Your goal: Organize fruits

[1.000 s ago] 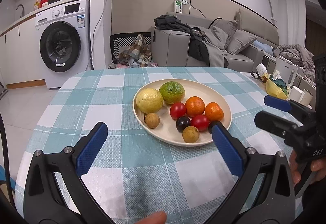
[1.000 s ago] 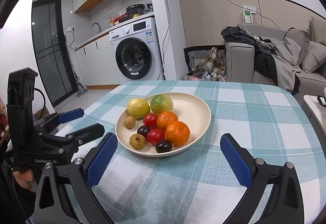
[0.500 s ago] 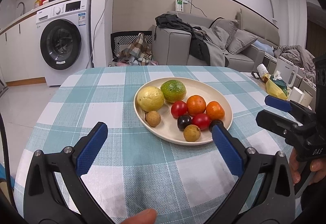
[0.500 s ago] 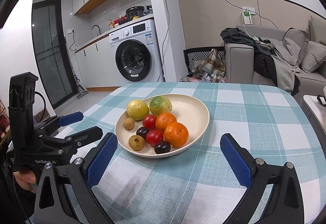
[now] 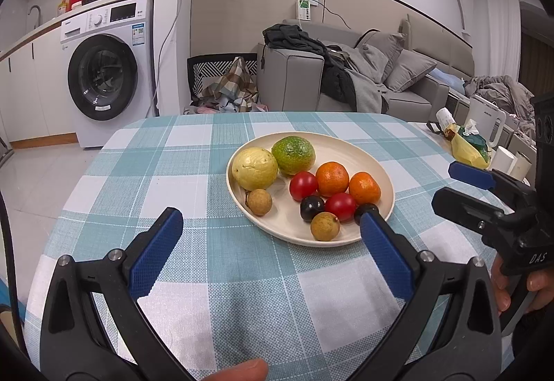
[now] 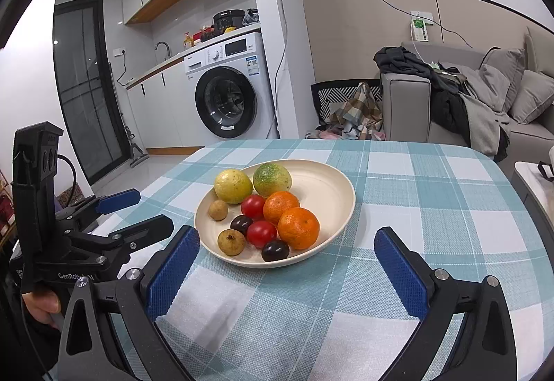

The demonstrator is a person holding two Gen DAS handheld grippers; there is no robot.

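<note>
A cream plate [image 5: 363, 156] [image 6: 332, 187] sits on the checked tablecloth and holds several fruits: a yellow guava [image 5: 254, 168] [image 6: 233, 186], a green citrus [image 5: 293, 154] [image 6: 272, 179], two oranges [image 5: 332, 178] [image 6: 298, 228], two red tomatoes [image 5: 303, 185] [image 6: 261, 233], two dark plums [image 5: 311, 207] [image 6: 275, 250] and two brown longans [image 5: 324, 226] [image 6: 231, 242]. My left gripper [image 5: 270, 242] is open and empty, just short of the plate's near rim. My right gripper [image 6: 287, 263] is open and empty, at the plate's near edge. Each gripper also shows in the other's view: the left gripper [image 6: 135, 213] and the right gripper [image 5: 460, 187].
The round table [image 5: 145, 173] has a blue and white checked cloth. A side table at the right holds a yellow bag [image 5: 467, 149], a kettle [image 5: 484, 121] and cups. A washing machine [image 5: 104, 76], a basket and a grey sofa [image 5: 381, 76] stand beyond the table.
Both grippers have drifted back a little and the plate sits slightly farther and higher in view. Both stay open and empty.
</note>
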